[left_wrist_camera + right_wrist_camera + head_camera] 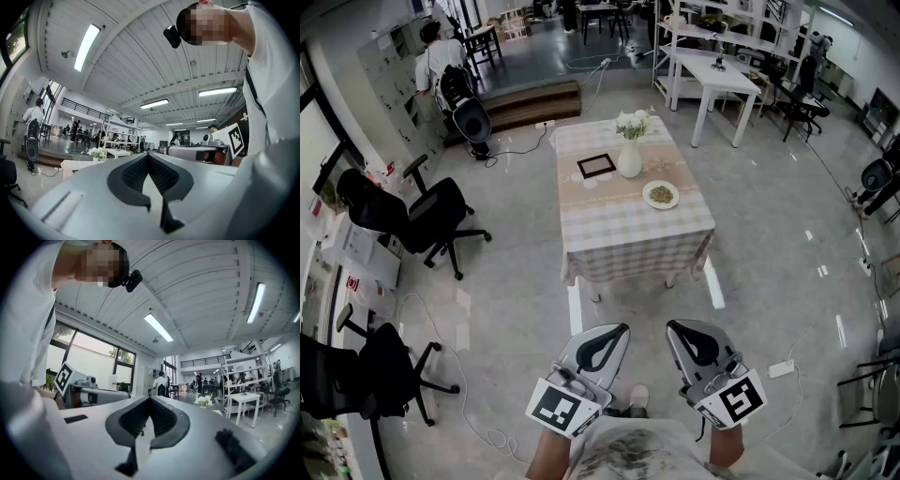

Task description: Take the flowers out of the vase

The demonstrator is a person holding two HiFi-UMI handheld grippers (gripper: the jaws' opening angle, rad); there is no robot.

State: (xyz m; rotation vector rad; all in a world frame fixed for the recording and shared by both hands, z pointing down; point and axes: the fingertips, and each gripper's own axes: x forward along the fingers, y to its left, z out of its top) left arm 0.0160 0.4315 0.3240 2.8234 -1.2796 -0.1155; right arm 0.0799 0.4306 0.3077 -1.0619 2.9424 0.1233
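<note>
Left tool (622,328) and right tool (671,325) closed, empty, flowers (632,122) in vase (629,161) well ahead

The table (633,234), draped in a checked cloth (619,258), carries a white vase (629,161) of flowers (631,123), a dark frame (596,166) and a plate (661,195).

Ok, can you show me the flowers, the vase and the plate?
flowers (632,121), head view, on the white blooms.
vase (629,162), head view, on its round white belly.
plate (647,194), head view, on its left rim.
</note>
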